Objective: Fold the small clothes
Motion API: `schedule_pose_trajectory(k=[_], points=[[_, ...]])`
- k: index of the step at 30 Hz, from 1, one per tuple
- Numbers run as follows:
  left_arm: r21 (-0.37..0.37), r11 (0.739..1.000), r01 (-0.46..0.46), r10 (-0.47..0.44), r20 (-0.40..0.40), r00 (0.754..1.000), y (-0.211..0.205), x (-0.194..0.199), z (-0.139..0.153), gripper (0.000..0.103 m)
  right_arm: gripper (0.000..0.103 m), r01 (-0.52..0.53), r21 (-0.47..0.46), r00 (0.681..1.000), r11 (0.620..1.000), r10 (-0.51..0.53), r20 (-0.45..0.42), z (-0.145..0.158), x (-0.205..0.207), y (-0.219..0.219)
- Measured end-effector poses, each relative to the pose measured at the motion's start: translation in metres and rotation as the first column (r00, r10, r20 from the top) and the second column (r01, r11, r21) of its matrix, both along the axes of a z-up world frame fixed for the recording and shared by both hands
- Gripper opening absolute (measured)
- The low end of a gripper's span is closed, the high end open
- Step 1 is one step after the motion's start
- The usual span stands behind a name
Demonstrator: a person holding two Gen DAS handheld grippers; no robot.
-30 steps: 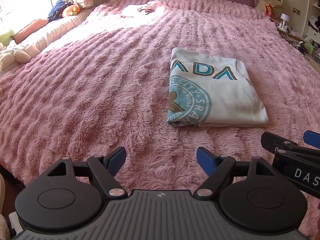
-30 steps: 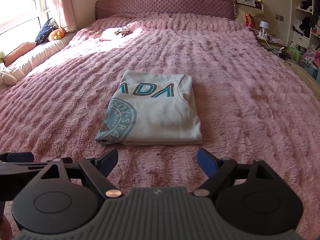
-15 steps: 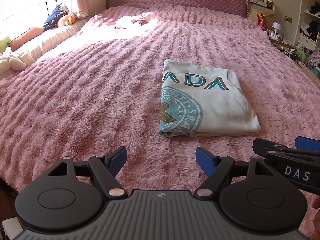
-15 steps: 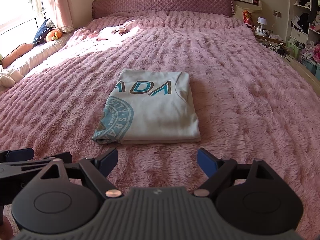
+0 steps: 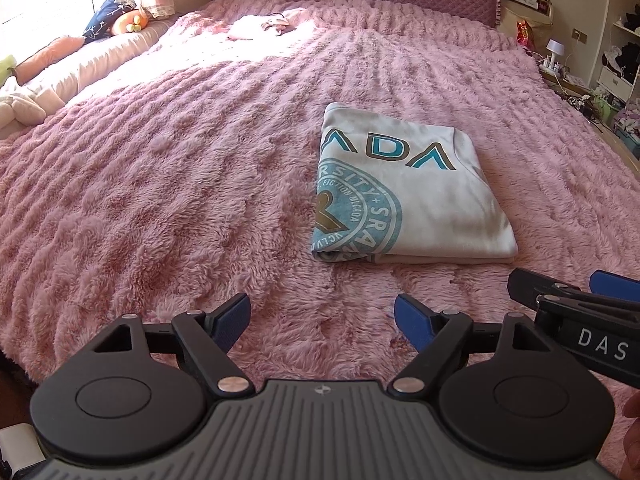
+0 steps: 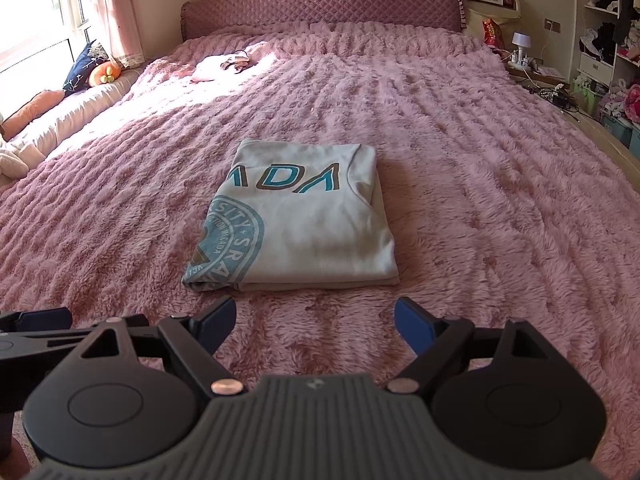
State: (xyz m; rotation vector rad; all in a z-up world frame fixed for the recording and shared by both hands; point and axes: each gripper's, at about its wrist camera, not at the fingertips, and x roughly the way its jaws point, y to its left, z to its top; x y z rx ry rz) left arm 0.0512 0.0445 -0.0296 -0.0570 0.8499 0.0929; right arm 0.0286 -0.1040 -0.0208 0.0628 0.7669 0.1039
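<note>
The folded T-shirt [image 6: 304, 220] lies flat on the pink fluffy bedspread [image 6: 460, 168], near the middle of the bed and a little way beyond both tools. We see it as a tidy rectangle whose long axis runs from the near edge of the bed toward the quilted headboard [image 6: 320, 4], tilted slightly so that the far end leans right in the right wrist view. Its stacked open layers face us along the near edge, and the left side is a rounded fold. The fabric is pale grey-white. Across the far part we read large teal letters with brown outlines, "ADA", the start of the word cut off by the fold. On the near left sits half of a teal round seal; around its rim we can make out "SITY", "SRA" and small letters like "FICTION MACADA", though the rest is wrapped under.

Our left hand-held gripper [image 5: 322, 320] hovers over the bedspread with its blue pads spread wide, holding nothing. Our right hand-held gripper [image 6: 314, 322] is likewise spread wide and empty, just short of the shirt's near edge. In the left wrist view, the right tool's side shows white letters "DAS".
</note>
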Motion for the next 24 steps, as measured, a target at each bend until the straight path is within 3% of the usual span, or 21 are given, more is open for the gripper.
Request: schedule_pose_trajectory(k=[7,12,19,24], points=[[-0.026,0.999,0.039,-0.038,0.057,0.998,-0.002,-0.004,0.002,0.090,0.082,0.023,0.024,1.000,0.999,-0.023,-0.003,0.001,0.001,-0.006],[-0.003,1.000,0.012,-0.012,0.029,1.000,-0.006,0.000,0.000,0.094,0.082,0.023,0.014,1.000,1.000,-0.023,-0.001,0.001,0.001,-0.006],[-0.065,0.998,0.021,-0.020,0.021,1.000,0.002,-0.001,-0.003,0.098,0.082,0.029,0.028,1.000,0.999,-0.029,-0.006,0.000,0.001,-0.009],[-0.050,0.999,0.020,-0.020,0.014,1.000,-0.001,-0.001,-0.004,0.098,0.082,0.034,0.031,0.999,0.999,-0.034,-0.009,-0.002,0.002,-0.010]])
